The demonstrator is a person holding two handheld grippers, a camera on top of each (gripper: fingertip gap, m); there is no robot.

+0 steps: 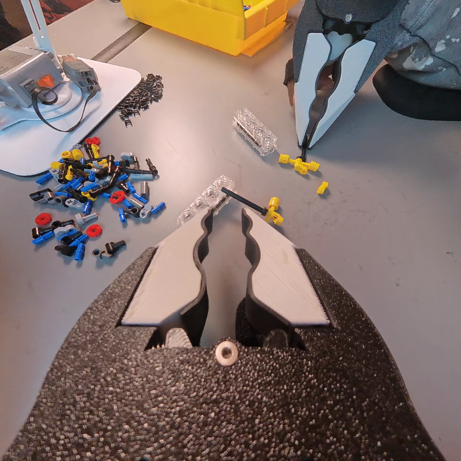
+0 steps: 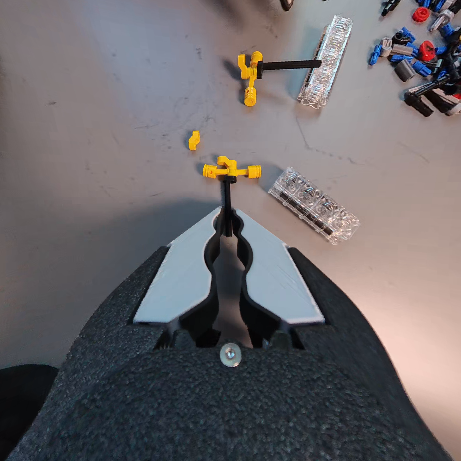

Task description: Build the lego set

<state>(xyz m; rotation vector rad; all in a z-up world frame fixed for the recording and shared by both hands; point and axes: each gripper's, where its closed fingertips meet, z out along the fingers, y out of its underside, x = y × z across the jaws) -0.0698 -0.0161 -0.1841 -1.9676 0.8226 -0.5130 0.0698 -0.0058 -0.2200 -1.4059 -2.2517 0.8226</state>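
My left gripper point(image 1: 227, 214) is open with nothing between its pads. Its left fingertip point(image 1: 208, 217) is at the near end of a clear studded brick point(image 1: 207, 198) lying on the grey table. A black axle point(image 1: 242, 200) with yellow piston parts point(image 1: 273, 211) leans on that brick just past the tips. The brick also shows in the right wrist view point(image 2: 326, 62). My right gripper point(image 2: 227, 212) is shut on the black axle point(image 2: 227, 197) of a second yellow piston assembly point(image 2: 232, 169) resting on the table. The left wrist view shows the same grasp point(image 1: 305, 144).
A second clear brick point(image 2: 314, 204) lies right of the right gripper. A small loose yellow piece point(image 2: 194, 141) lies nearby. A pile of small blue, black, red and yellow parts point(image 1: 87, 184), a heap of black pins point(image 1: 144, 97), a white base with grey units point(image 1: 37, 72) and a yellow bin point(image 1: 212, 22) stand farther off. There is about 15 cm between the tips of the two grippers. The small loose yellow piece point(image 2: 194, 141) sits 6 cm or so from the ends of my right fingers. The left camera catches it too, in the left wrist view point(image 1: 323, 186).
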